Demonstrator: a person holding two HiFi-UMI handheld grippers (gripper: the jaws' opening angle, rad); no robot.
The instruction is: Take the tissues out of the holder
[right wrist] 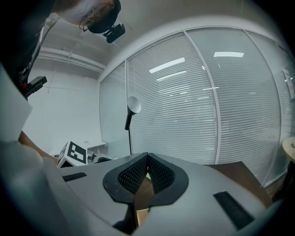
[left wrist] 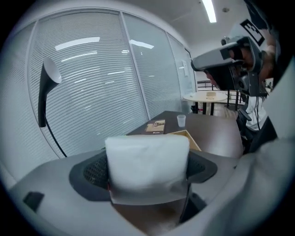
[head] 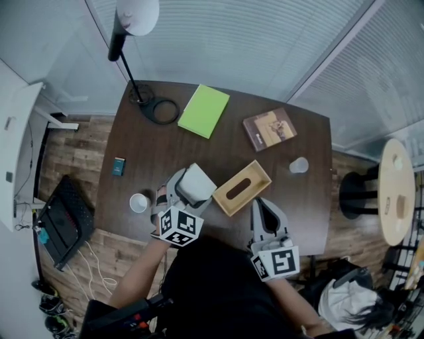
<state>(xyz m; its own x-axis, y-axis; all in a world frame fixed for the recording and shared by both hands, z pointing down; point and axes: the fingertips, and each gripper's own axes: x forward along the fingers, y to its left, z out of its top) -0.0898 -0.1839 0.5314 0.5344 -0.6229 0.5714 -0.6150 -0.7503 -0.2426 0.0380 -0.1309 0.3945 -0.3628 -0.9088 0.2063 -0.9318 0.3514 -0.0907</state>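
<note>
My left tongs (left wrist: 148, 171) are clamped on one white pack of tissues (head: 197, 181). The pack is out of the one wooden holder (head: 242, 188) and just beside its left end. My right tongs (right wrist: 146, 171) are pressed together with nothing in them, close to the holder's near side. On the dark brown surface (head: 165, 149) I count one white cup (head: 138, 202), one clear cup (head: 299, 165), one green book (head: 205, 110), one brown book (head: 269, 129) and one lamp (head: 137, 14). Around it are blinds (head: 265, 40) and a wood floor (head: 73, 149).
</note>
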